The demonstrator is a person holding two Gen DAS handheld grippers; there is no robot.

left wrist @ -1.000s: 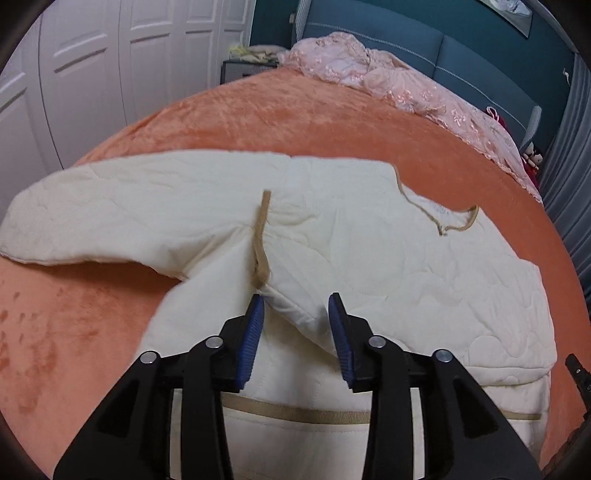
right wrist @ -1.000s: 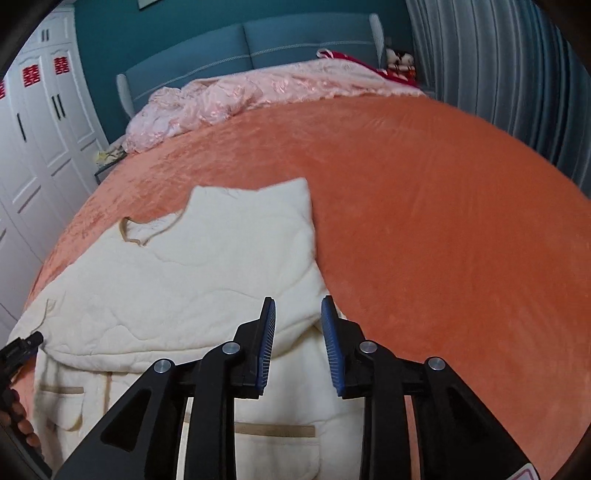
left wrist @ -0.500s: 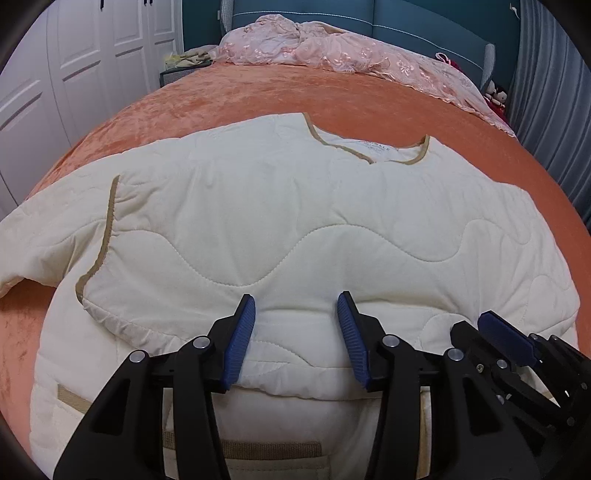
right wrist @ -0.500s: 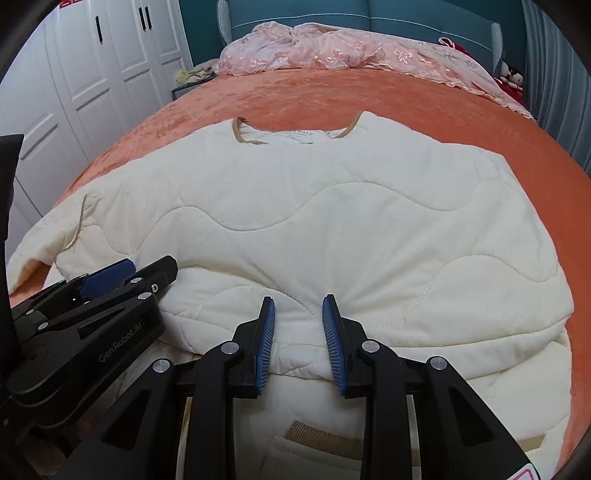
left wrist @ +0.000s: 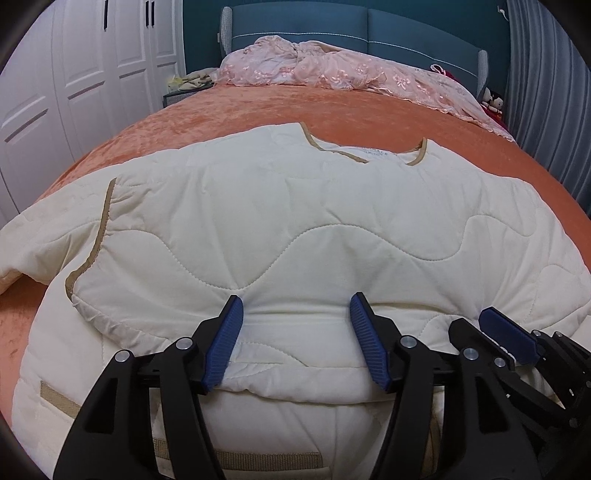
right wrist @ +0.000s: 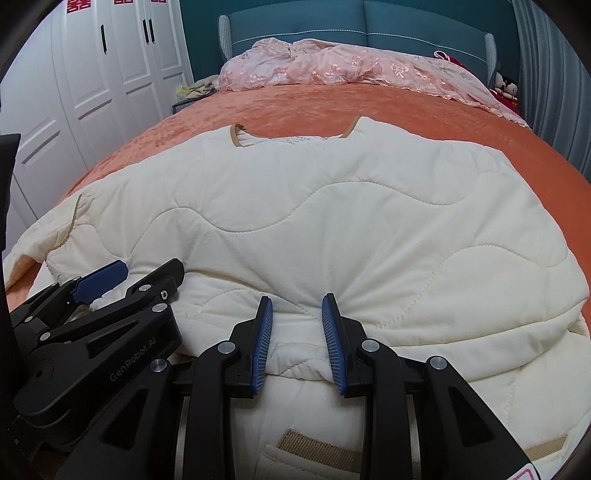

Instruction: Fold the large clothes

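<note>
A cream quilted jacket [left wrist: 295, 221] [right wrist: 332, 221] lies flat on the orange bed cover [left wrist: 258, 110], neckline toward the headboard, its upper layer folded over the pocketed lower part. My left gripper [left wrist: 295, 301] sits at the near folded edge; its jaws are opening, and the edge lies between them without the pads pressing on it. My right gripper [right wrist: 297, 299] is close beside it on the right, shut on a pinch of the same edge, with puckers radiating from the pads. Each gripper also shows in the other's view: the right gripper [left wrist: 471, 317] and the left gripper [right wrist: 147, 269].
A crumpled pink lace quilt [left wrist: 332, 70] lies at the far end against the teal headboard [left wrist: 406, 33]. White wardrobe doors [left wrist: 92, 74] stand to the left, a grey curtain [left wrist: 546, 92] to the right. Bare orange cover [right wrist: 406, 107] surrounds the jacket.
Both grippers swung round to face the headboard and came down to the jacket's near folded edge, side by side. The left jaws have spread wider; the right jaws keep the same gap.
</note>
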